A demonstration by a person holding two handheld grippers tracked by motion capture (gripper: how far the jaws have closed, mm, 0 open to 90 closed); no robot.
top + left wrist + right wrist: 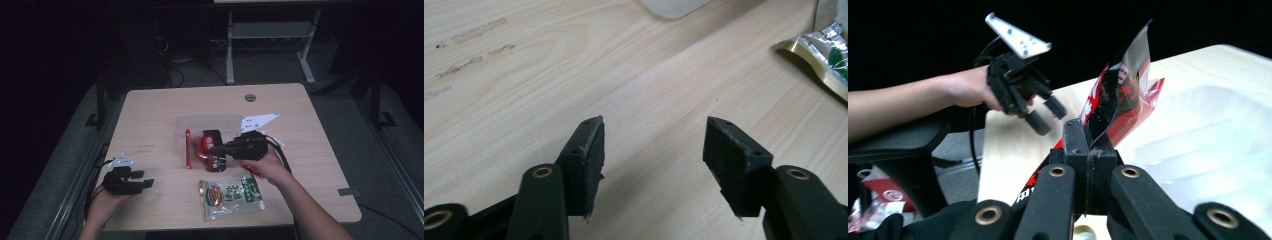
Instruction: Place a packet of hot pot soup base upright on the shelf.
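Nearest edge, right of centre: green and gold snack pouch (231,196) is lying flat on the table (150,125), untouched, well apart from both grippers. Its foil corner (824,55) is showing at the right edge of the left gripper view.

Near left: left gripper (145,179) is sitting in the person's left hand (107,195) just over the near-left part of the table, jaws pointing right. Jaws are standing spread, nothing between them, bare wood showing in the gap. In the left gripper view the left gripper (654,150) is hanging over plain tabletop, pads clear of everything. It is also showing farther off in the right gripper view (1045,115), grey plate on top.

Middle, right of centre: right gripper (212,148) is being held in the person's right hand (267,165), jaws pointing left. Jaws are pressed together, pinching the red and black packet (212,147) by its edge. In the right gripper view the right gripper (1088,145) is clamping the lower edge of the red and black packet (1120,85), which is standing up from the jaws, tilted to the right, lifted off the surface.

Just behind and left of it: clear plastic tray (200,122) is lying on the table, mid-depth, near the centre. A thin red packet (188,149) is lying along its left side. The held packet is hanging over the tray's near part; contact with the tray cannot be told. The tray (1208,145) is the pale area right of the right gripper's jaws.

Far: round grommet (250,97) is sitting in the tabletop near the far edge.
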